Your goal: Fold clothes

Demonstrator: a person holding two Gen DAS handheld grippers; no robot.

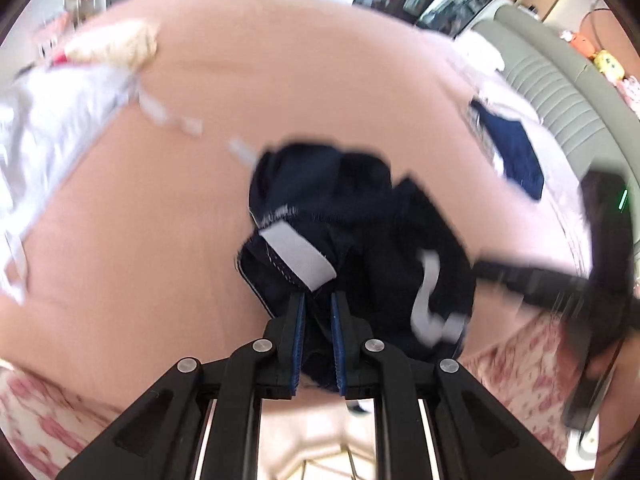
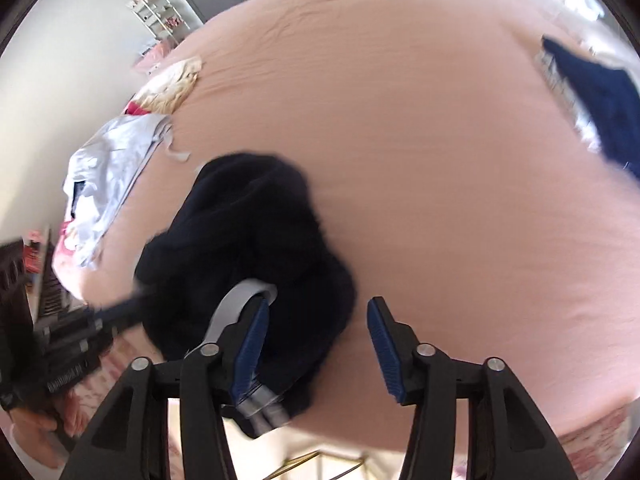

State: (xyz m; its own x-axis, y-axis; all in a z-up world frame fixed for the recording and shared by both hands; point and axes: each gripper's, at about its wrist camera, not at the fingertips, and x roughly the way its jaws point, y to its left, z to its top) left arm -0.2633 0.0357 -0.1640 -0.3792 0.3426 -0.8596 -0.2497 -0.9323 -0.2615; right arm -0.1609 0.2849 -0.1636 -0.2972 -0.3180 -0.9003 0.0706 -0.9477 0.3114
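Observation:
A dark navy garment (image 1: 352,208) with white trim hangs bunched over the pink bed sheet (image 1: 280,60). My left gripper (image 1: 319,298) is shut on a fold of its cloth at the near edge. In the right wrist view the same navy garment (image 2: 248,220) hangs left of centre, and the left gripper (image 2: 100,316) shows as a blur pulling it from the left. My right gripper (image 2: 318,304) stands open. The cloth lies against its left finger (image 2: 252,332), and the right finger is clear of it. The right gripper (image 1: 560,288) is a dark blur at the right of the left wrist view.
A pale grey-white garment (image 2: 116,160) and a cream one (image 2: 180,84) lie crumpled at the bed's left edge. Another navy piece (image 2: 592,96) lies at the far right. A grey padded headboard (image 1: 560,92) borders the bed. A shelf rack (image 2: 156,16) stands by the wall.

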